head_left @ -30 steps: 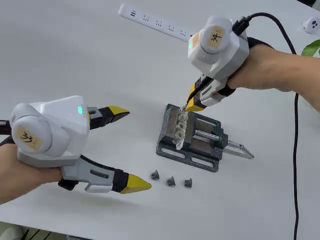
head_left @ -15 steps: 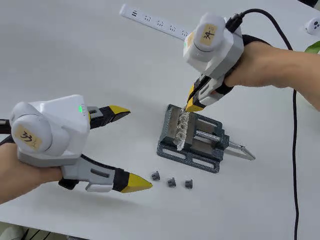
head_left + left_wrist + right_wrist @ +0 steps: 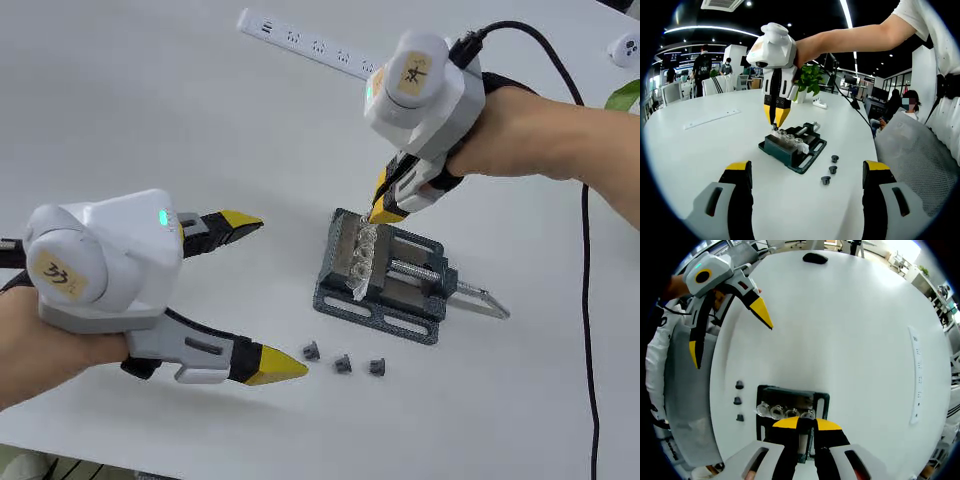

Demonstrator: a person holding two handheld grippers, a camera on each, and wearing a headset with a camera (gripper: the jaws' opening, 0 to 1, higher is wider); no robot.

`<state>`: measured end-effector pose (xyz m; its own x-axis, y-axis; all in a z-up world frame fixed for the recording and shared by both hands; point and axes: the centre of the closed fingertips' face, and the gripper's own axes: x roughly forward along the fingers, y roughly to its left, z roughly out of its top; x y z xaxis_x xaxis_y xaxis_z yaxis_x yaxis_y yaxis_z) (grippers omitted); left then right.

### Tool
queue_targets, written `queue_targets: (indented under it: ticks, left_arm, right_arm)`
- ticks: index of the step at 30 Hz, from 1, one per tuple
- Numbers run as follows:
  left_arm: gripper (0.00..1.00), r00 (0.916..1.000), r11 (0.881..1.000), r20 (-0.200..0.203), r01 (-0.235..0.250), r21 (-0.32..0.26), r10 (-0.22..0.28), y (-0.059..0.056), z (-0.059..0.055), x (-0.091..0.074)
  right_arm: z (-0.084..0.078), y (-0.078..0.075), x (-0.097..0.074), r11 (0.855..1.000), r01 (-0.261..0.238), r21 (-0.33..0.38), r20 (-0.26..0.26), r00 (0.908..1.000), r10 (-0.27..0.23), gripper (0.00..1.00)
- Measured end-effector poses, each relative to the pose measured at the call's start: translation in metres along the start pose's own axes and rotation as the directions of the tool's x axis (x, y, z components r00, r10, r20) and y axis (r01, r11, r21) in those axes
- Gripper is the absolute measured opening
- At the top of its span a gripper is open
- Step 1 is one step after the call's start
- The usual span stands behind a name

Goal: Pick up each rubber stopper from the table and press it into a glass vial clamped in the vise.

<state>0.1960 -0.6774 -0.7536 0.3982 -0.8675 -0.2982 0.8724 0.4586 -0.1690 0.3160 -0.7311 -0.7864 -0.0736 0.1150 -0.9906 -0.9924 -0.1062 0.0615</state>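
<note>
A dark vise (image 3: pixel 385 290) (image 3: pixel 790 152) (image 3: pixel 790 390) clamps a row of glass vials (image 3: pixel 358 258) (image 3: pixel 791 138) (image 3: pixel 776 412). Three grey rubber stoppers (image 3: pixel 343 363) (image 3: pixel 832 169) (image 3: pixel 737 401) lie on the table just in front of it. My right gripper (image 3: pixel 383 213) (image 3: pixel 776 119) (image 3: pixel 807 424) is shut and points down, its tips right at the mouth of the end vial. I cannot see whether a stopper sits between them. My left gripper (image 3: pixel 270 293) (image 3: pixel 806 167) hangs wide open left of the vise, its lower tip close to the stoppers and holding nothing.
A white power strip (image 3: pixel 310 45) (image 3: pixel 916 375) lies at the far side of the white table (image 3: pixel 150 110). A black cable (image 3: pixel 585 250) runs down the right. A small white device (image 3: pixel 625 48) and a green leaf (image 3: pixel 625 95) sit at the top right.
My right gripper has shifted slightly left above the end vial and stays shut. The left gripper has hardly moved. Vise and stoppers are where they were.
</note>
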Motion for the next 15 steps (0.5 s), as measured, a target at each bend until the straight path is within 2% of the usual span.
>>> queue_targets:
  ticks: [15]
  left_arm:
    - [0.90,1.0000,1.000,-0.002,-0.004,-0.002,0.004,0.0008,-0.0009,-0.0018]
  right_arm:
    - [0.0019,-0.0006,0.0000,1.000,0.005,0.012,0.050,0.9987,-0.006,0.09]
